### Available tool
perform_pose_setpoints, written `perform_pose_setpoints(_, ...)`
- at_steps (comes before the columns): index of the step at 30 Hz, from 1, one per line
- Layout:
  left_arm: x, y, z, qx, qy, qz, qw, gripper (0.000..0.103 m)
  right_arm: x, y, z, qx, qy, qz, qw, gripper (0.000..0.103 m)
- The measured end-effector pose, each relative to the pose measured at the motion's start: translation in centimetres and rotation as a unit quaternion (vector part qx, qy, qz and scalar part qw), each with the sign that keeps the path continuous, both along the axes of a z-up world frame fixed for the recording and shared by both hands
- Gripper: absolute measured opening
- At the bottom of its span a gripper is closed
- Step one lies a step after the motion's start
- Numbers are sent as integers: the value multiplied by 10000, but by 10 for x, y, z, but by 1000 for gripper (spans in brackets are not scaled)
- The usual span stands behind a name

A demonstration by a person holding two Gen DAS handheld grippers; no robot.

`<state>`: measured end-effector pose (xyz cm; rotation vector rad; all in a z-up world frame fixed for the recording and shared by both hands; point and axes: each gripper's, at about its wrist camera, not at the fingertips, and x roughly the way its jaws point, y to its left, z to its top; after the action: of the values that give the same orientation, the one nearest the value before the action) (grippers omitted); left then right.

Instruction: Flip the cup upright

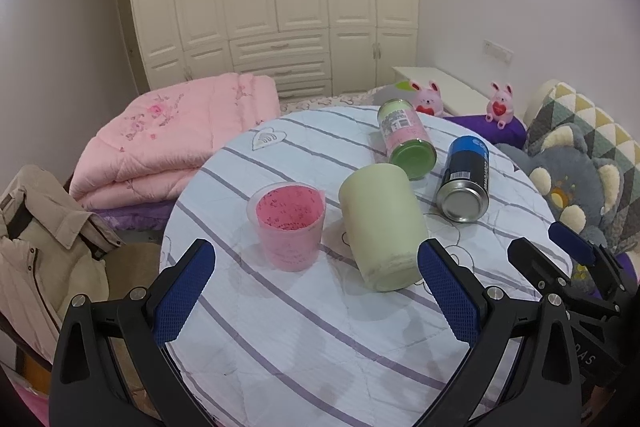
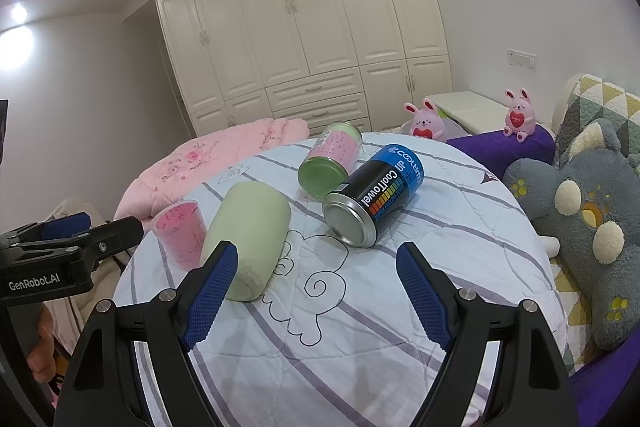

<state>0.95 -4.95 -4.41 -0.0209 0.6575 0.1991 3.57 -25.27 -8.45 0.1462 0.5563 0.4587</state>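
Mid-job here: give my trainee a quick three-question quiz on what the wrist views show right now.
1. True or false: the pink cup stands upright.
2. How many containers lie on their sides on the round table?
3. Which lying item is nearest the left tool: A) pale green cup, B) blue-black can, C) pink-labelled jar?

Key: 1 true. 2 three. 3 A. Both the left tool and the right tool are open and hold nothing.

pale green cup [image 1: 378, 225] on its side, beside pink cup [image 1: 288, 223]
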Motion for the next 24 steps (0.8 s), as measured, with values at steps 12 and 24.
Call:
perform_pose_setpoints(12, -1, -4, 2, 70, -44, -112, 9999, 102, 0, 1, -1, -50, 5, 6, 10000, 83)
perform_pose_setpoints(24, -2, -7, 2, 65, -48, -113, 9999, 102, -1, 1, 1, -24, -46, -10, 10000, 83)
